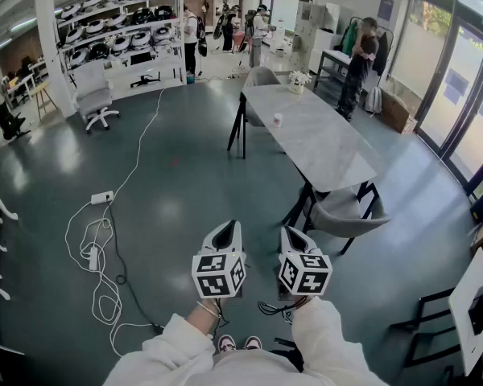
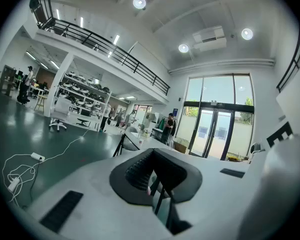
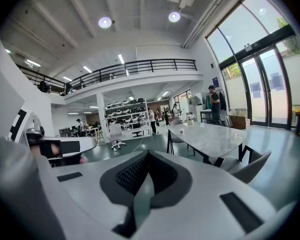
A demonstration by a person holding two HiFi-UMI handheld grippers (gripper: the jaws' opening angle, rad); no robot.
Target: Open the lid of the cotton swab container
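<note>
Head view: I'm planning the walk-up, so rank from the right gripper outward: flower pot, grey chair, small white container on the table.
From the right gripper:
1. Grey chair, right, near end of table.
2. Small white container, table's left edge.
3. Flower pot, table's far end.

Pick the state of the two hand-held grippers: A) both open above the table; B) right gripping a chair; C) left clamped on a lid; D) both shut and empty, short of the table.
D: the left hand-held gripper and right hand-held gripper each show jaws together with nothing between, well short of the table.
</note>
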